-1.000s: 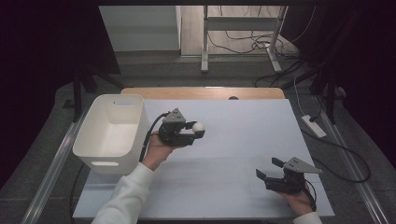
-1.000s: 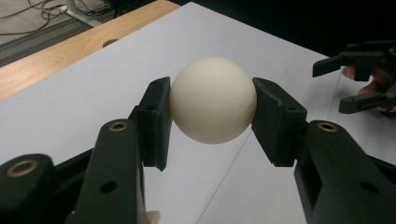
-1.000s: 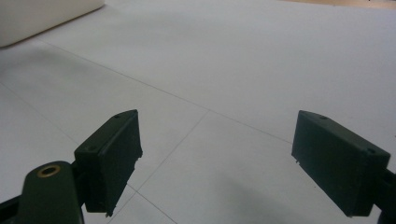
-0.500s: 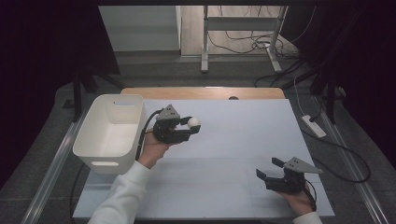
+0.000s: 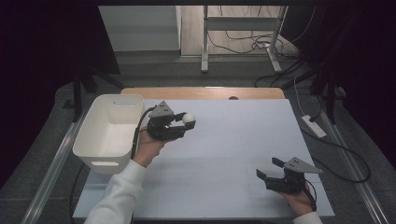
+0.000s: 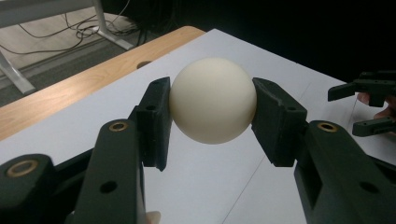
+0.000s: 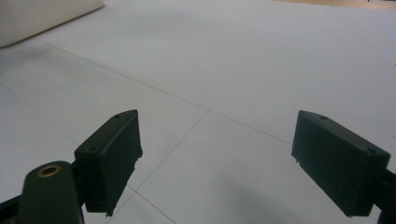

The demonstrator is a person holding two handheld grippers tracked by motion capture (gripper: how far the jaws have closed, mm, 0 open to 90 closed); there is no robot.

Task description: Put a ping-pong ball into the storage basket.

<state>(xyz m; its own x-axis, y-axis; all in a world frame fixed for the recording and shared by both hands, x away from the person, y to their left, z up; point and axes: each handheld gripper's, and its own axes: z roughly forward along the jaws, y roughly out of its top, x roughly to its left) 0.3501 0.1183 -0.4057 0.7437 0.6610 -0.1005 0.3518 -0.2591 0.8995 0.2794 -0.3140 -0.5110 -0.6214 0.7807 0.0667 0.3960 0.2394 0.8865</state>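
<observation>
A cream-white ball (image 5: 188,118) (image 6: 213,100) is clamped between the two black jaws of my left gripper (image 5: 186,121) (image 6: 210,116), held above the white table (image 5: 233,140) just right of the white bin (image 5: 108,132). My right gripper (image 5: 270,169) (image 7: 217,161) rests low near the table's front right, its jaws wide apart with nothing between them; it also appears far off in the left gripper view as the right gripper (image 6: 369,105).
The white bin's corner (image 7: 42,16) sits at the far left of the right gripper view. A wooden table edge (image 5: 205,93) runs along the back. A white power strip (image 5: 314,126) and cables lie off the table's right side.
My left gripper has carried the ball a little leftward, closer to the bin. The right gripper has stayed put.
</observation>
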